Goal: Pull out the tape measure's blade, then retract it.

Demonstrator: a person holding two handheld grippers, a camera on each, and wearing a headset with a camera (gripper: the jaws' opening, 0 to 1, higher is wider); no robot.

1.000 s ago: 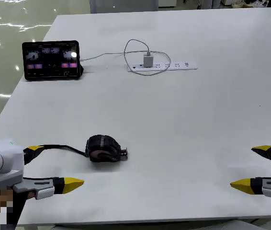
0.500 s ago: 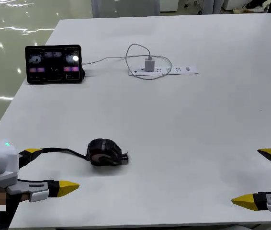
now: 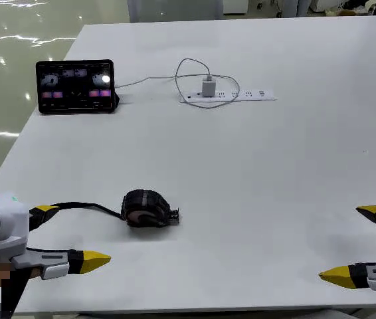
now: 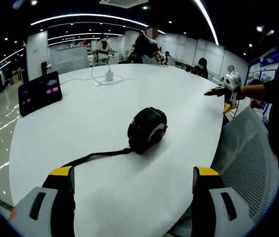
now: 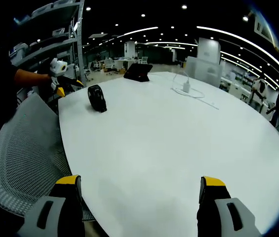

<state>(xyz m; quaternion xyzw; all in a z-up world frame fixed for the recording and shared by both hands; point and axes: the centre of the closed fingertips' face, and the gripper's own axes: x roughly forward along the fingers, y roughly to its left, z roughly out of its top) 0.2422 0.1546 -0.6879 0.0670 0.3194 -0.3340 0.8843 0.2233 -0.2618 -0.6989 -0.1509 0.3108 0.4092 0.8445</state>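
A black, round-cased tape measure point(image 3: 145, 209) rests near the front edge of a white table point(image 3: 274, 166), its black wrist strap point(image 3: 85, 207) trailing left; the blade appears fully retracted.

One tape measure point(image 3: 145, 209), tablet point(image 3: 76, 86), power strip point(image 3: 231, 96)

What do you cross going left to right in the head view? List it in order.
tablet → tape measure → power strip → right gripper. The left gripper is left out, since it spans the same stretch as the tablet.
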